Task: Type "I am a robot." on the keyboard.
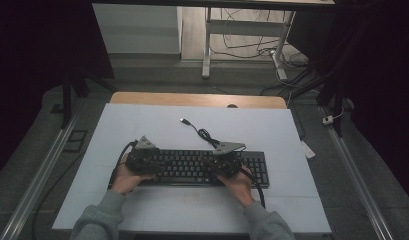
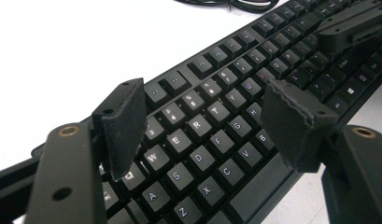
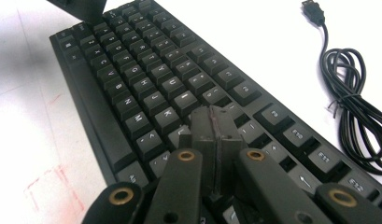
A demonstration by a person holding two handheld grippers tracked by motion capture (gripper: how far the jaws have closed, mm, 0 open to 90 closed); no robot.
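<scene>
The black keyboard [image 1: 202, 167] lies flat near the middle of the white bench [image 1: 142, 125], long side across, set back from the near edge. The left gripper [image 2: 202, 121] hovers over the letter keys at the keyboard's left end, its pads spread apart with nothing between them. The right gripper [image 3: 215, 135] sits low over the keys at the right part, its pads pressed together on nothing. Behind the keyboard the coiled black cable [image 3: 350, 107] and its USB plug [image 3: 314, 11] lie on the bench. Bare bench surface spreads left, right and behind.
</scene>
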